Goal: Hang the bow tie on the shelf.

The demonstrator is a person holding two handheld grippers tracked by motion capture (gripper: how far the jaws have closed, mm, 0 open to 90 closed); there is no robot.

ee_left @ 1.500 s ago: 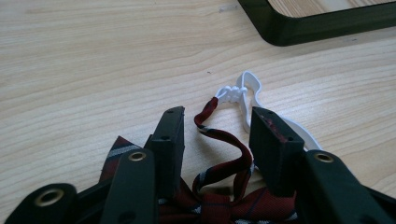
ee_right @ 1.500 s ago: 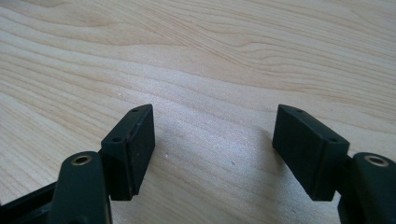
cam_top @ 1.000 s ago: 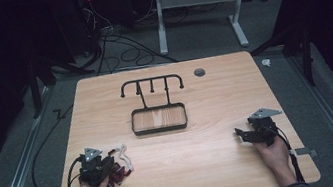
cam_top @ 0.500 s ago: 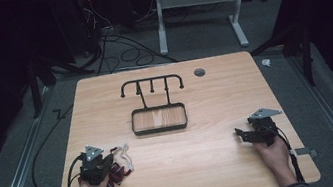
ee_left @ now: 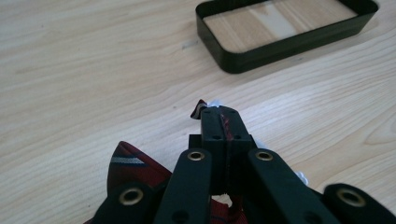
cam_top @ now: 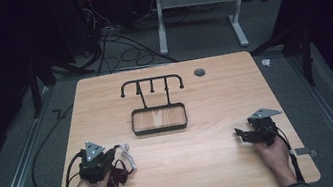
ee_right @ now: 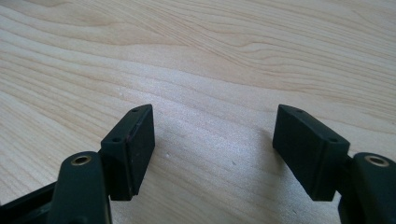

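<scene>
A dark red striped cloth piece [ee_left: 130, 164] with a white part lies by my left gripper [ee_left: 223, 116], whose jaws are shut on a thin edge of it. From above, that gripper [cam_top: 114, 157] sits at the table's front left with the red cloth [cam_top: 116, 177] beneath it and a white strip [cam_top: 127, 156] beside it. My right gripper [ee_right: 215, 140] stands open over bare wood, nothing between its fingers; it rests at the front right [cam_top: 239, 135]. A black tray [cam_top: 159, 119] with a wooden floor sits mid-table, a black hook rack [cam_top: 151, 83] behind it.
A small dark round grommet [cam_top: 199, 72] is set into the table's far side. Cables and a desk frame [cam_top: 195, 3] lie on the floor beyond the table. The tray's black wall [ee_left: 280, 44] lies ahead of the left gripper.
My left gripper with the red cloth has shifted slightly; the right gripper has stayed put.
</scene>
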